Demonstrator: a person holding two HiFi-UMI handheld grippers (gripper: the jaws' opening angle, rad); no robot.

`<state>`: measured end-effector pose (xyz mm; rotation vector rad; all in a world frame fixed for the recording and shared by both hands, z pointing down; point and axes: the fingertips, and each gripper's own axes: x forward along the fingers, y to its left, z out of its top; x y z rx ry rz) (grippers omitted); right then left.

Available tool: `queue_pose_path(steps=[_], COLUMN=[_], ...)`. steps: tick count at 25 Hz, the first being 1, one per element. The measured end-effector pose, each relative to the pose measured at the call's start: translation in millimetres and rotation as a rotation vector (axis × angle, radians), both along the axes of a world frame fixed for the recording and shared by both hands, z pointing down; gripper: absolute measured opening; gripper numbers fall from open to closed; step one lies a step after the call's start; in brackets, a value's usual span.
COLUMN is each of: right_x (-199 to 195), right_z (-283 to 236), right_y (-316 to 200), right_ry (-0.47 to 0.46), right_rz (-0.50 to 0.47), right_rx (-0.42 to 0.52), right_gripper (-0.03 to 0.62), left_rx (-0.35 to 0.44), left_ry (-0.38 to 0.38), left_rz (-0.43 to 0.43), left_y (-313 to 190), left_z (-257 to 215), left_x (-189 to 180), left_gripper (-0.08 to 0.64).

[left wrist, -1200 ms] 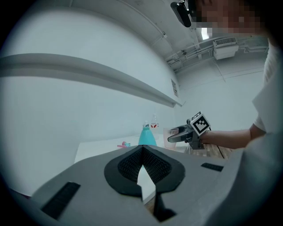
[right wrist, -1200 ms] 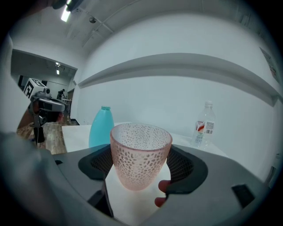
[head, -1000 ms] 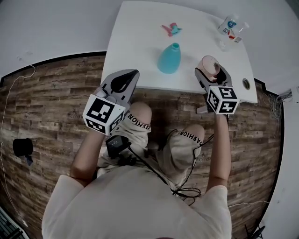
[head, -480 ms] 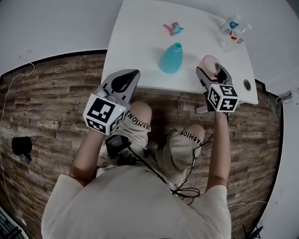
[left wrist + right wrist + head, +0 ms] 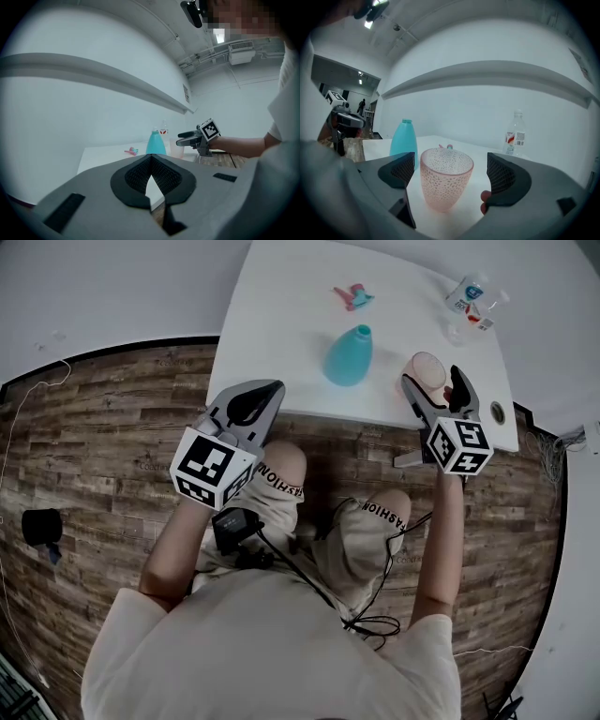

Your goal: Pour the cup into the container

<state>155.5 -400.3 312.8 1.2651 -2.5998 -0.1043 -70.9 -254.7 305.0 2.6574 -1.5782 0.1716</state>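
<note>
A pink dimpled cup (image 5: 424, 367) (image 5: 445, 180) stands upright near the white table's front edge. My right gripper (image 5: 433, 379) (image 5: 451, 174) is open, with one jaw on each side of the cup and a gap to both. I cannot see anything inside the cup. To the cup's left stands a teal bottle-shaped container (image 5: 348, 354) (image 5: 403, 139) (image 5: 154, 142). My left gripper (image 5: 255, 395) (image 5: 151, 174) is shut and empty, held over the floor just off the table's front edge. In the left gripper view, the cup (image 5: 177, 148) sits by the right gripper (image 5: 188, 138).
A clear plastic water bottle (image 5: 468, 290) (image 5: 514, 134) stands at the table's far right. A small pink and teal clip (image 5: 352, 297) (image 5: 131, 151) lies behind the container. The white table (image 5: 277, 329) stands over a wood-plank floor (image 5: 103, 437). A person's knees are below the table edge.
The right gripper's jaws have spread apart around the cup and shifted slightly right. The left gripper has stayed where it was.
</note>
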Motion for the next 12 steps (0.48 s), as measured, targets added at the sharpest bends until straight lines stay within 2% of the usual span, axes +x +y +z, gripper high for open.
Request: queue_pose_path(steps=[6,10,12], right_x=[29.0,44.8,53.0], right_z=[-29.6,-37.3,-37.6], right_y=[30.1,63.4,80.0], right_ry=[-0.038,-0.039,-0.025], right_rz=[0.049,0.052,0.054], right_rx=[0.087,0.125,0.136], right_gripper=[0.445,0.319,0.286], left_rx=[-0.004,-0.016,-0.024], left_ry=[-0.002,-0.008,-0.011], left_rz=[0.003,0.013,0.022], left_y=[6.4,13.1,16.5], left_z=[6.7,14.6,19.6], left_x=[-2.6,-2.9,-1.8], left_gripper=[0.011,0.011,0.011])
